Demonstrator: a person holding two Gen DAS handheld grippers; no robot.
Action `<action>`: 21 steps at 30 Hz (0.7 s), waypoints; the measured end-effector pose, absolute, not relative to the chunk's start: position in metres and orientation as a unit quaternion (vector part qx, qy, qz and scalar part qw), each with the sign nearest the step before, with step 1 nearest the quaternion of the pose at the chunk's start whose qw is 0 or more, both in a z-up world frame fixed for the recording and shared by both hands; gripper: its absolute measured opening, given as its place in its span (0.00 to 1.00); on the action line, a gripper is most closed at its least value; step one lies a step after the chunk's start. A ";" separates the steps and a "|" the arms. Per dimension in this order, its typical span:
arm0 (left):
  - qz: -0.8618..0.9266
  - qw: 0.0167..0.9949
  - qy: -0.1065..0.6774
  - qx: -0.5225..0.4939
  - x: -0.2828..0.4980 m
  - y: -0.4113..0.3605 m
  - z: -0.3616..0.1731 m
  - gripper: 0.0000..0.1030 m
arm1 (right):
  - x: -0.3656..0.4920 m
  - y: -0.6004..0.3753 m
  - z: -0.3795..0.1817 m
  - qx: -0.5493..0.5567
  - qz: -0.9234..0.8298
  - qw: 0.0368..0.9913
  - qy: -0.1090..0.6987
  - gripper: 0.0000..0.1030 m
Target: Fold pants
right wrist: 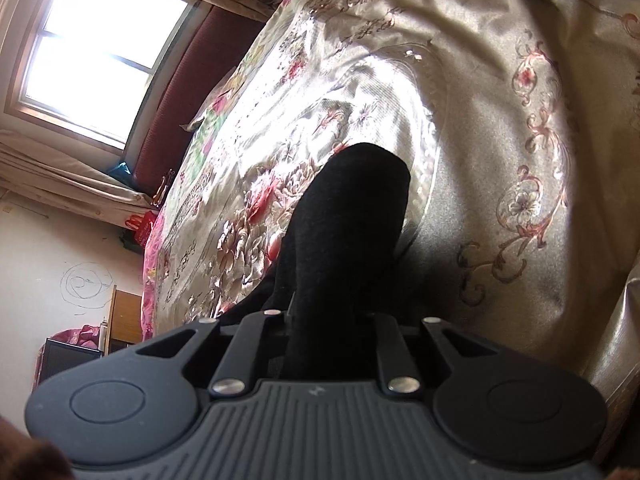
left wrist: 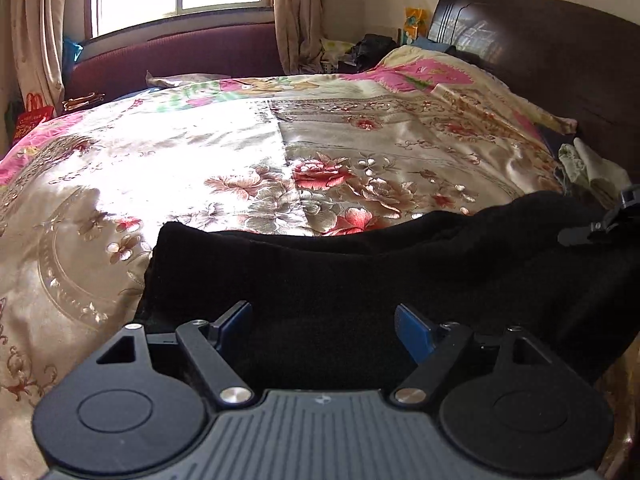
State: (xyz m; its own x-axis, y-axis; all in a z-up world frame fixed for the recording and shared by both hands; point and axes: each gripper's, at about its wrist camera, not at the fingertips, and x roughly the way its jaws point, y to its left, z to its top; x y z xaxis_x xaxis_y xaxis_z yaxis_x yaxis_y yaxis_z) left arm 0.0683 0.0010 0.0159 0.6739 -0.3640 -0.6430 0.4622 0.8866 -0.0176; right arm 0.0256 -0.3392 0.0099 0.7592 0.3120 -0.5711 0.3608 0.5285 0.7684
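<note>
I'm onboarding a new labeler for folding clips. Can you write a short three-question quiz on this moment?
1. True or false: the left gripper is open above the black pants.
2. What does the right gripper hold? A) a pillow B) the black pants C) nothing
3. Fill in: the pants lie on a floral ____.

Key: 1 true; 2 B, black cloth fills the space between its fingers; 3 bedspread.

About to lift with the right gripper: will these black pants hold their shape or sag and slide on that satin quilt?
The black pants look soft and thick, so they will likely droop from the right gripper. The glossy quilt probably lets them slide. The left gripper is open above them.
</note>
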 end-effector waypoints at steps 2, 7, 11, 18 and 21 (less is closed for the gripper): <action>-0.205 0.912 0.335 0.120 0.069 -0.009 0.001 0.89 | 0.027 -0.336 0.017 0.482 -0.014 0.804 0.347 0.15; -0.195 0.910 0.340 0.135 0.074 -0.014 -0.023 0.91 | 0.036 -0.311 0.044 0.453 0.000 0.821 0.349 0.16; -0.204 0.912 0.332 0.125 0.073 -0.006 -0.024 0.92 | 0.047 -0.276 0.067 0.400 0.010 0.845 0.356 0.17; -0.197 0.922 0.323 0.088 0.075 0.026 -0.016 0.92 | 0.076 -0.207 0.088 0.363 0.040 0.858 0.362 0.19; -0.183 0.924 0.334 0.043 0.090 0.046 -0.014 0.91 | 0.090 -0.172 0.088 0.331 0.052 0.861 0.382 0.19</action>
